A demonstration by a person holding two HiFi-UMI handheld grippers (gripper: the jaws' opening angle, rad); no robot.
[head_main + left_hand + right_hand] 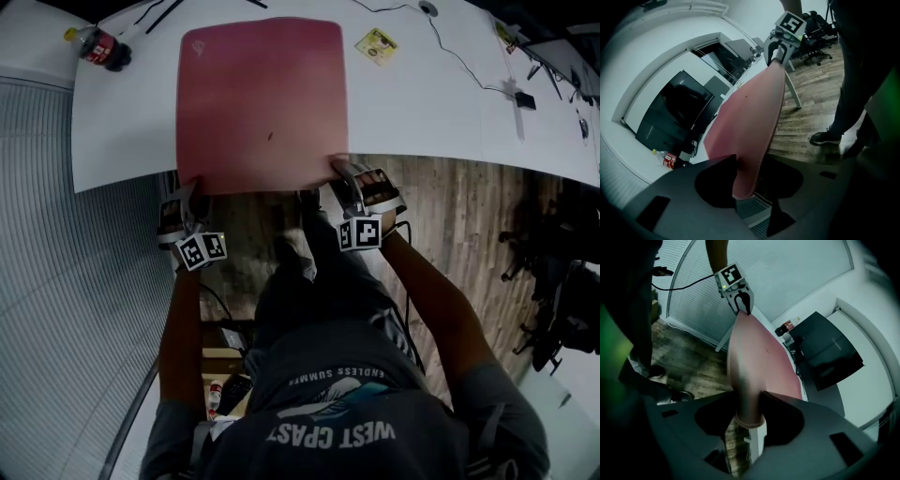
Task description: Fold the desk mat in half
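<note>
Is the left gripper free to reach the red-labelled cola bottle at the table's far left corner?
Probably not: the left gripper is clamped on a near corner of the pink desk mat, and the bottle lies far across the white table; it must let go first.

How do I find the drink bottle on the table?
Find the big white table. Look at its far left corner, left of the pink desk mat. The bottle there is dark with a red label and yellow cap, the only bottle on the table.

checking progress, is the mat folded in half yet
No, the desk mat lies spread open on the table, near corners gripped by left claw and right claw.
</note>
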